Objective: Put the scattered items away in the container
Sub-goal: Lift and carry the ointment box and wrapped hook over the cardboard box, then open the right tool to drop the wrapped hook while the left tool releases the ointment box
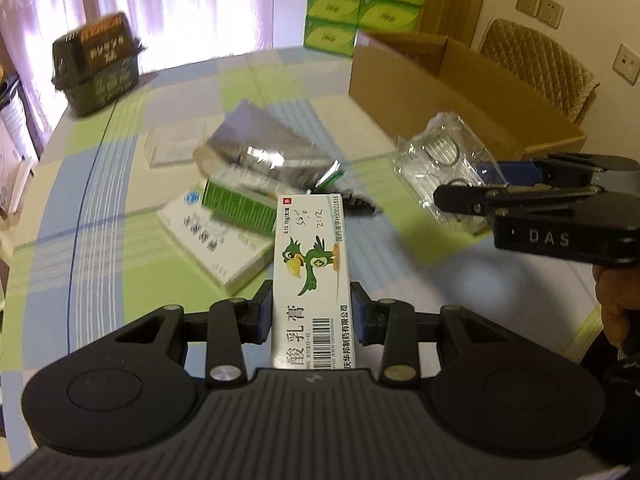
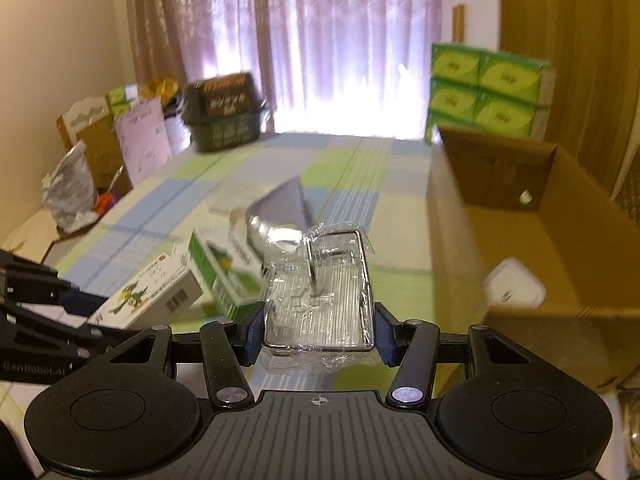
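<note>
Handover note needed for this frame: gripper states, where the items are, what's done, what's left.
Left gripper: shut on the parrot box, held over the table.
Right gripper: shut on the clear pack, just left of the carton.
Done: one white item lies in the carton.
Left: drop both held items in, then the green box, white box, silver pouch and clear case on the table.

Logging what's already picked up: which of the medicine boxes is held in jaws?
The white parrot box, gripped by the left gripper; the green box and flat white box lie on the table.
</note>
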Available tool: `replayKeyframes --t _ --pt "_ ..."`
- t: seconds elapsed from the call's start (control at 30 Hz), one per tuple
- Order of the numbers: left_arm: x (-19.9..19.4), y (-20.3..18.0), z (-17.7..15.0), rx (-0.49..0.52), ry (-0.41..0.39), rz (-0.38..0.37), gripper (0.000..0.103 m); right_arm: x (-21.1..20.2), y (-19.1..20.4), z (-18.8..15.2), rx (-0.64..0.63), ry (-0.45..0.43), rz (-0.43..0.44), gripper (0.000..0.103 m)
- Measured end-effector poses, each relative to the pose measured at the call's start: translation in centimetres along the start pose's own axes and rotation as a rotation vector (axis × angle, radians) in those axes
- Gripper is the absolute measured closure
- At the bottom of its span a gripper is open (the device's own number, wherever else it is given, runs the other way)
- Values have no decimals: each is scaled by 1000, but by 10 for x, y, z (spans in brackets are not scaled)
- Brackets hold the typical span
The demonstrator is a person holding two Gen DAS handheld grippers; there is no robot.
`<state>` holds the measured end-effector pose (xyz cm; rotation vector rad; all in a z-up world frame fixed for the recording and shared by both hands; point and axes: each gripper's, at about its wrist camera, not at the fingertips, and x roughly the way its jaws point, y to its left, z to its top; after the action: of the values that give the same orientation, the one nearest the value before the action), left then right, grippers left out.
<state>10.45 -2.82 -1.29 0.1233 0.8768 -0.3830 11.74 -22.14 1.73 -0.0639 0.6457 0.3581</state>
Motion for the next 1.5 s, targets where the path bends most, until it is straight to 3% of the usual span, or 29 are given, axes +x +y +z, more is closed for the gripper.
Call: replayKeyframes --t 0.3,0.7,1.0,1.33,1.4,1.5 --pt "-15 -36 40 40 -75 -34 70 -41 -38 31 16 -71 -61 47" --pt "2 -108 95 68 -136 -131 70 -75 -130 48 89 -96 -192 47" --pt "29 -146 133 65 -160 -181 70 -77 -167 41 121 -86 -212 47" --pt "62 -167 149 24 -145 -220 70 -64 -191 38 138 -74 -213 47" --pt "70 -170 149 24 -134 -224 70 -60 -192 38 134 -67 -201 77" --pt "83 -173 150 25 -118 -226 70 -55 -196 37 133 -61 -221 80"
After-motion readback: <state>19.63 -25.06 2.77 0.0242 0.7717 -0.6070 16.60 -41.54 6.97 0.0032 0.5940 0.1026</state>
